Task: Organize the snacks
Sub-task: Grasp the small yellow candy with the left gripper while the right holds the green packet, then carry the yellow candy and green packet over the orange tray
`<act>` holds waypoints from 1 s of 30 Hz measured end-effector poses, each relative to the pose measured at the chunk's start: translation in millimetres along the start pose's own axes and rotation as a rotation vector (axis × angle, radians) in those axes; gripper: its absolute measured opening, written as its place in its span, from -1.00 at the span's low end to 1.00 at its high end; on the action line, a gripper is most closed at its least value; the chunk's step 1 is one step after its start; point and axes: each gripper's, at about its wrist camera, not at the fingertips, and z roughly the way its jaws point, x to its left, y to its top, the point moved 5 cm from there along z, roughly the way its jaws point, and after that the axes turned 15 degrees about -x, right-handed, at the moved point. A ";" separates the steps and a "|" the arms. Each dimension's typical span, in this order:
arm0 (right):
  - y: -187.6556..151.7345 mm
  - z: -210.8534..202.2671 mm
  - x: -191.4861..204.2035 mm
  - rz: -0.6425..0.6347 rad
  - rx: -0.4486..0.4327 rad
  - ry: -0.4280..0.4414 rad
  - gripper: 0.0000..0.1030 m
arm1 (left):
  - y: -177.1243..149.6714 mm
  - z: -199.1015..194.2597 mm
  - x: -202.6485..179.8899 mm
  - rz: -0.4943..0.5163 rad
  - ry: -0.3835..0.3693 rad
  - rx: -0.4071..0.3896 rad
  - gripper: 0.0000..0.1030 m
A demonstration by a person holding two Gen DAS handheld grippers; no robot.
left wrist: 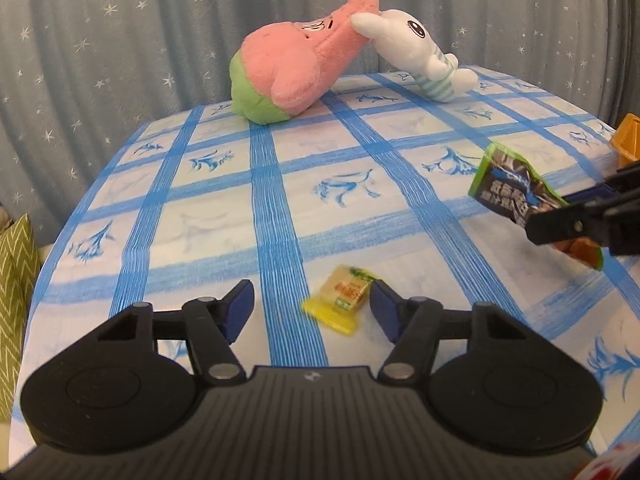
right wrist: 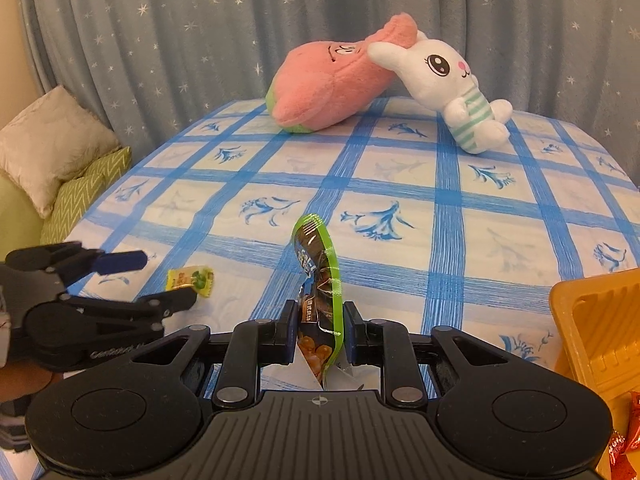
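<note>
A small yellow candy lies on the blue-checked tablecloth. My left gripper stands open around it, low over the cloth. The candy sits close to the right finger and well clear of the left one. From the right wrist view the left gripper comes in from the left edge, straddling that yellow candy. My right gripper is shut on a dark snack packet with a green rim, held on edge above the cloth. The same packet and right gripper show at the right.
An orange plastic tray stands at the right edge of the table, with red-wrapped snacks near it. A pink plush and a white rabbit plush lie at the back. Cushions sit beyond the table's left side.
</note>
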 end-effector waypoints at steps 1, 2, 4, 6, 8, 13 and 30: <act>-0.4 0.1 -0.6 0.000 0.001 -0.002 -0.55 | 1.2 2.4 -0.5 0.004 -0.004 0.000 0.14; -0.6 0.5 -0.9 -0.001 0.002 -0.002 -0.55 | 2.0 3.7 -1.4 0.008 -0.010 0.001 0.06; -0.1 0.3 -2.1 0.005 0.000 -0.003 -0.55 | 3.8 5.6 -3.2 -0.004 -0.020 0.006 -0.13; 1.2 0.0 -3.0 0.011 -0.003 -0.002 -0.55 | 4.6 6.0 -5.7 -0.022 -0.032 0.011 -0.30; 1.7 0.0 -3.0 0.014 -0.004 -0.003 -0.55 | 4.9 5.5 -8.5 -0.028 -0.043 0.012 -0.48; 1.3 -2.3 -2.2 0.007 0.002 -0.002 -0.55 | 4.8 1.8 -14.8 -0.035 -0.024 0.025 -0.62; -3.7 -61.1 12.7 0.055 -0.002 -0.038 -0.55 | 31.9 -85.8 -34.6 -0.222 0.010 0.034 -0.63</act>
